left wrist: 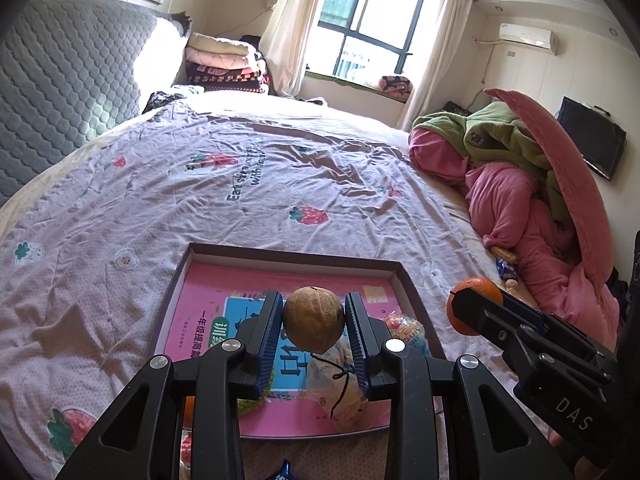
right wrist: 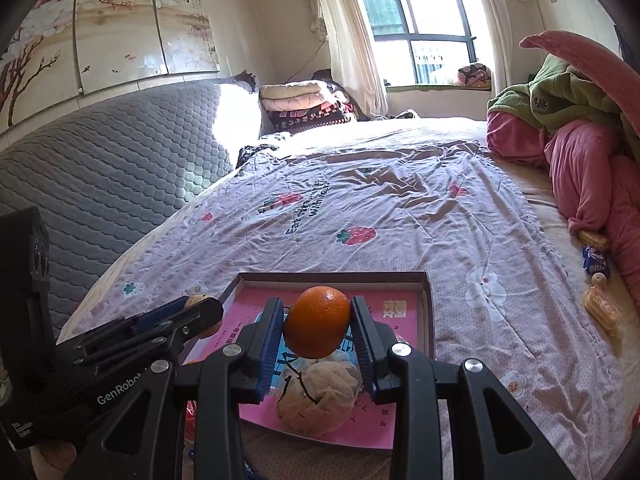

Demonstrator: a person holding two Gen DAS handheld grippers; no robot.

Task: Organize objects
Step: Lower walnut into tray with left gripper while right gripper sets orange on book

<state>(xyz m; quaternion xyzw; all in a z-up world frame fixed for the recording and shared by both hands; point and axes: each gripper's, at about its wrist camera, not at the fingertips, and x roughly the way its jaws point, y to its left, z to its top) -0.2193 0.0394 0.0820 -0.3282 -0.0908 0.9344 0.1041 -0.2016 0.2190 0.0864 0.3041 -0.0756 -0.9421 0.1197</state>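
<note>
My left gripper point(left wrist: 314, 322) is shut on a brown walnut point(left wrist: 314, 319), held above a shallow dark box point(left wrist: 408, 284) with a pink book inside. My right gripper point(right wrist: 318, 327) is shut on an orange point(right wrist: 318, 326), also above the box point(right wrist: 427, 304). Each gripper shows in the other view: the right one with its orange point(left wrist: 466, 312) at the right, the left one point(right wrist: 200, 314) at the lower left. A white mesh pouch point(right wrist: 316, 396) tied with dark string lies on the pink book point(right wrist: 256, 300) under the fingers. It also shows in the left view as a pale pouch point(left wrist: 340, 384).
The box lies on a bed with a strawberry-print sheet point(left wrist: 240, 184). A pink and green heap of quilts point(left wrist: 532, 184) fills the right side. Snack packets point(right wrist: 598, 258) and wafer rolls point(right wrist: 602, 310) lie by the quilts. A grey quilted headboard point(right wrist: 100, 176) stands left.
</note>
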